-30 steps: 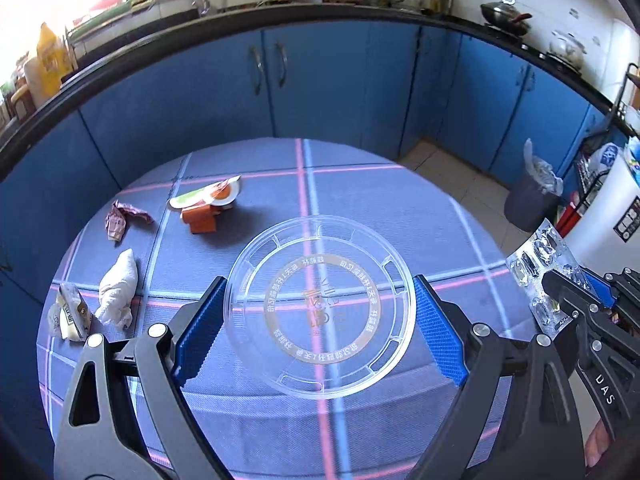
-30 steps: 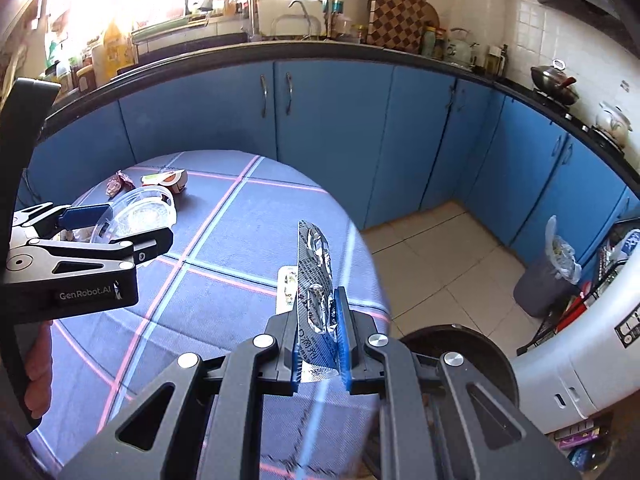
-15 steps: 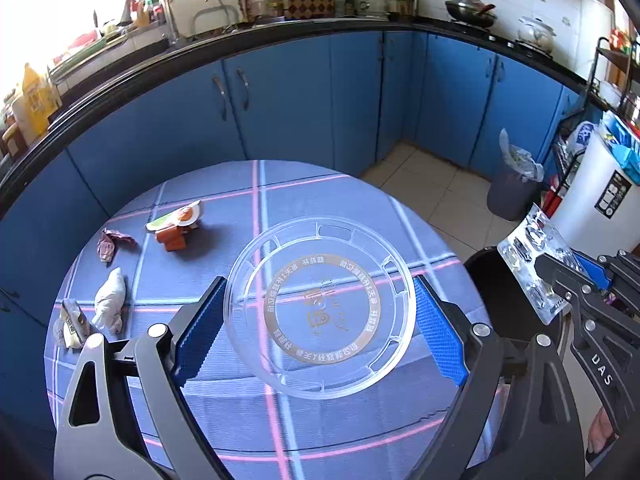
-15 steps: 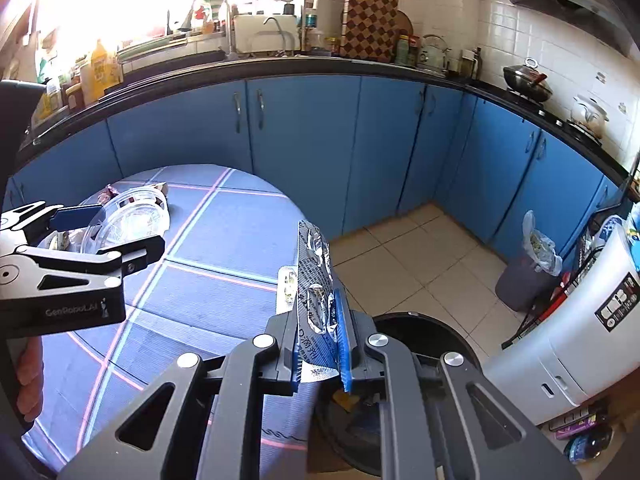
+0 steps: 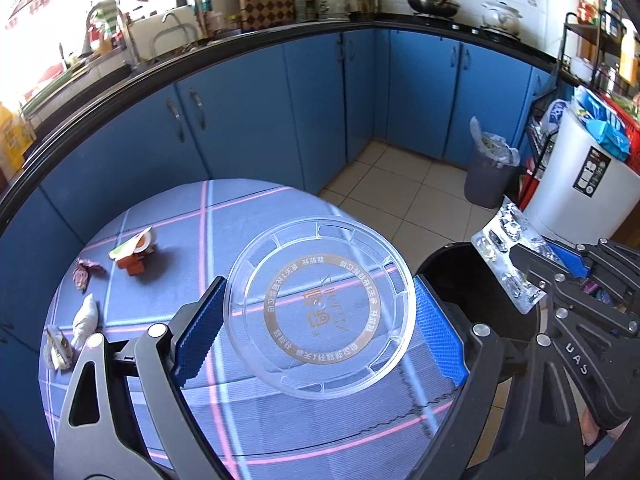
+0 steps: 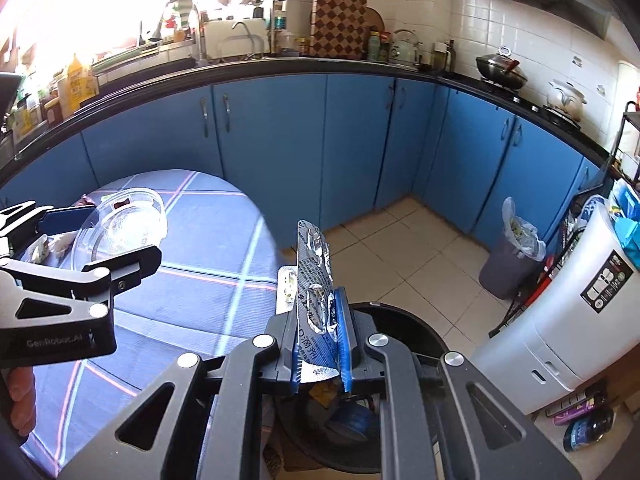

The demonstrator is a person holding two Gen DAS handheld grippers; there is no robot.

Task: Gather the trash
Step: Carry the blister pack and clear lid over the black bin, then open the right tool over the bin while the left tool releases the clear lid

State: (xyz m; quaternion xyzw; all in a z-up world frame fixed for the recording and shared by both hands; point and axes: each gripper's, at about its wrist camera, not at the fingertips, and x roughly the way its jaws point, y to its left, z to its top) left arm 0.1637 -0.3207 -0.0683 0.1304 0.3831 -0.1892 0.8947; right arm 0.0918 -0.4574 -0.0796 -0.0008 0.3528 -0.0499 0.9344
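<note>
A clear round plastic lid [image 5: 320,308] with a gold printed ring sits between the blue pads of my left gripper [image 5: 318,284], which is shut on it above the blue checked tablecloth [image 5: 224,216] near the table's right edge. My right gripper [image 6: 320,300] is shut on a silver blister pack [image 6: 314,264] that stands upright from its pads. It hangs over the open black bin [image 6: 404,318] beside the table. In the left wrist view the blister pack [image 5: 506,256] and the black bin [image 5: 444,268] show at right.
On the table's left lie an orange carton [image 5: 134,256], a crumpled wrapper [image 5: 82,274], a white tissue [image 5: 85,318] and a small packet [image 5: 56,346]. Another blister strip [image 6: 287,284] rests at the table edge. A grey lined bin [image 6: 516,256] and a white appliance [image 6: 568,320] stand on the tiled floor.
Both grippers have carried their loads rightward across the table toward its edge. The black bin has come into view under the right gripper. Neither grip has altered.
</note>
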